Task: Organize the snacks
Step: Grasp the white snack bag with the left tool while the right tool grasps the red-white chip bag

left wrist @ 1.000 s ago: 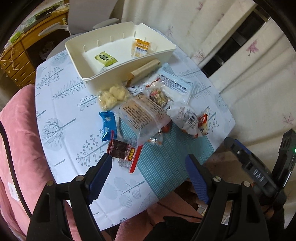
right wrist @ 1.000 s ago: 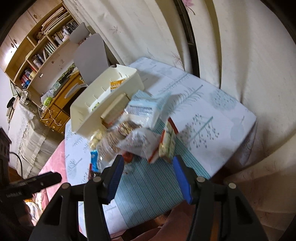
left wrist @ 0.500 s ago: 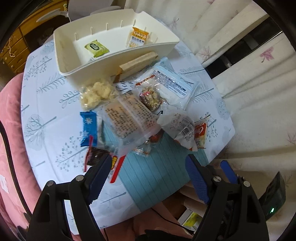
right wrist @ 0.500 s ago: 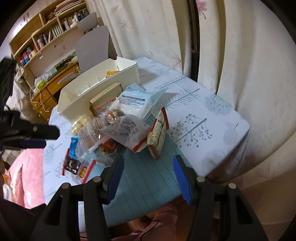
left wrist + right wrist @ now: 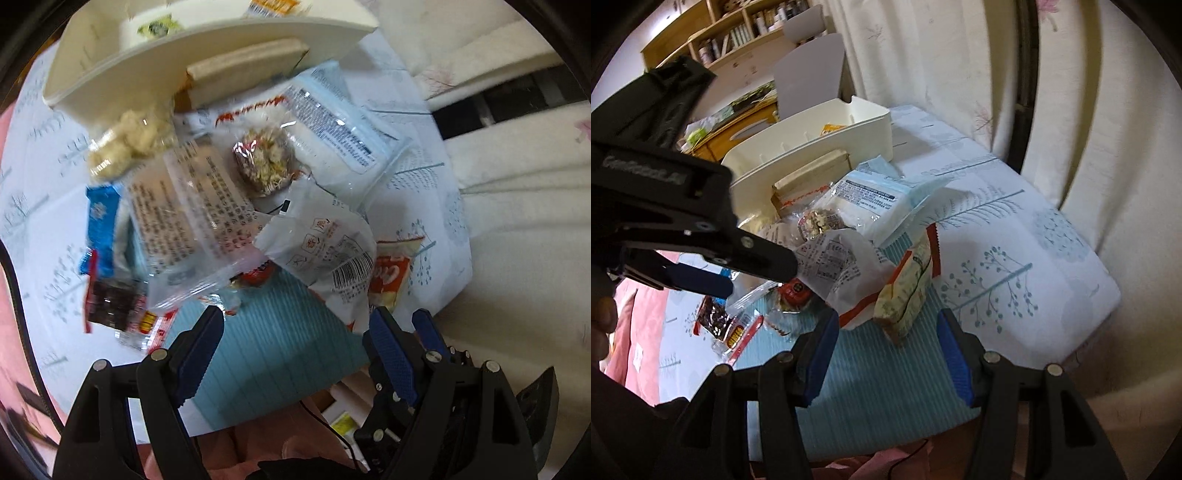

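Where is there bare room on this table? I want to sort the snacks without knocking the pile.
Bare room: the striped teal mat in front of the pile, and the tree-print cloth to the right of the red-and-white packet. The white bin floor is mostly bare. It is crowded between the bin and mat, where packets overlap.

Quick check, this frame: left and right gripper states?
Left gripper: open, holding nothing, above the snack pile.
Right gripper: open, holding nothing.

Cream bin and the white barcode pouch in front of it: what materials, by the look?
Cream rectangular bin: likely rigid moulded plastic, matte; smooth even walls with moulded divider slots. White barcode pouch: thin plastic film, slightly glossy; it crinkles and creases.
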Demonstrator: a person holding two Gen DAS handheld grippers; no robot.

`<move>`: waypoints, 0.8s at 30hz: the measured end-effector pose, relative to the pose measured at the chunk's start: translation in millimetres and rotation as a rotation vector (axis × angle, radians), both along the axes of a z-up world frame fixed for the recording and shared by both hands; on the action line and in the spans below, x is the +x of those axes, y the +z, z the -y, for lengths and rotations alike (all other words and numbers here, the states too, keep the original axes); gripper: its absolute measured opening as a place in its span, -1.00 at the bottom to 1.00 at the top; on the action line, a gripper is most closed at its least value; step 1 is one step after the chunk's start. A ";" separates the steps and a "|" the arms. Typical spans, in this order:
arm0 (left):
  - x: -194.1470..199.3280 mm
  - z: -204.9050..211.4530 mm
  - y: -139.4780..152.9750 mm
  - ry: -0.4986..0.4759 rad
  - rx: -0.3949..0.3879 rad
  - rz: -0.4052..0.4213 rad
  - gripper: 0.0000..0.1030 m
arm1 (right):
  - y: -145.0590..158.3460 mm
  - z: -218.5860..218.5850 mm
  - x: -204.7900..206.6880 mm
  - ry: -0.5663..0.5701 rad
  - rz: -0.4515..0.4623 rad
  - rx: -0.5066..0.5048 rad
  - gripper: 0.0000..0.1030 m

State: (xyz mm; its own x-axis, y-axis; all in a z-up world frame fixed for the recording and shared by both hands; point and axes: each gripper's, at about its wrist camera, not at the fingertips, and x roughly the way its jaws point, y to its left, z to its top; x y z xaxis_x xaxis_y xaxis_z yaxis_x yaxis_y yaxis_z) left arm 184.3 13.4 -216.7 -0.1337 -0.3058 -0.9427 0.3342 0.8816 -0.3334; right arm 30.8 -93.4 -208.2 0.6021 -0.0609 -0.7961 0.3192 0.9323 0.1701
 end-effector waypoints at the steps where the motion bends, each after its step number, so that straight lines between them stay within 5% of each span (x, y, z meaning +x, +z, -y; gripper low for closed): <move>1: 1.3 2.6 -4.4 0.018 0.004 -0.013 0.55 | -2.0 3.1 2.4 0.014 -0.003 0.007 0.08; 13: 19.8 34.2 -41.6 0.142 0.008 -0.113 0.56 | -23.3 41.2 24.4 0.132 -0.018 0.141 0.07; 24: 25.4 61.1 -62.9 0.192 0.025 -0.171 0.51 | -34.5 67.4 35.1 0.170 -0.065 0.191 -0.50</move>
State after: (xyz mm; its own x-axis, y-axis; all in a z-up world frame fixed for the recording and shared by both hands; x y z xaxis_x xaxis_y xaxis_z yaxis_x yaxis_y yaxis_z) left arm 209.6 -47.7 -279.6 -0.2340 -0.3181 -0.9187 0.1007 0.9319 -0.3483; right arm 65.9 -160.8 -242.7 0.5377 0.1917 -0.8210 0.1766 0.9266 0.3320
